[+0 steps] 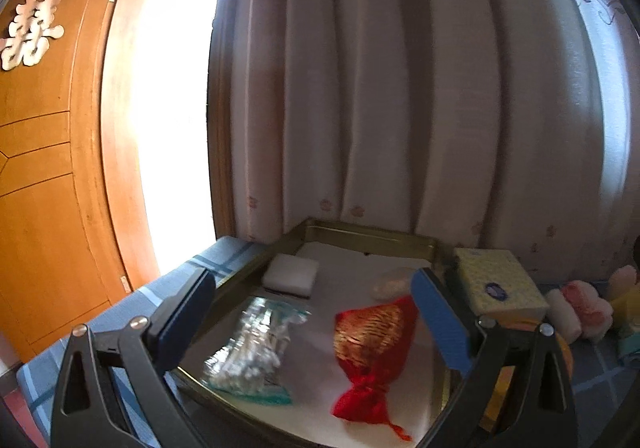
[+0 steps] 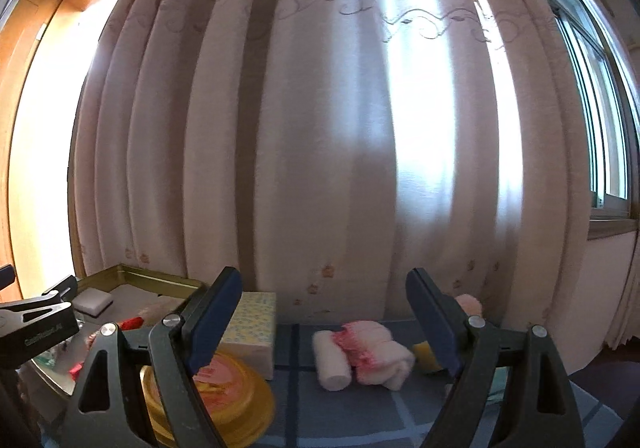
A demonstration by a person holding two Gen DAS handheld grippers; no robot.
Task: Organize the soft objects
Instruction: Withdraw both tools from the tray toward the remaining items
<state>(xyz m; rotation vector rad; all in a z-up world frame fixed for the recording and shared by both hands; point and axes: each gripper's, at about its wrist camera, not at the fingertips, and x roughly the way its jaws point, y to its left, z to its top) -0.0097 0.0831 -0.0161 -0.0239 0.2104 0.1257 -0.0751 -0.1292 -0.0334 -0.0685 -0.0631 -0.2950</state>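
A gold-rimmed tray sits on the blue plaid surface. In it lie a red and gold drawstring pouch, a clear plastic bag, a white foam block and a pale wrapped item. My left gripper is open and empty above the tray, the pouch between its fingers' line. My right gripper is open and empty above the surface. A pink and white fluffy cloth bundle lies ahead of it, with a yellow soft thing to its right.
A yellow-patterned tissue pack stands right of the tray, also in the right wrist view. A yellow round lidded container sits by the right gripper's left finger. Floral curtains hang behind. A wooden door is at left.
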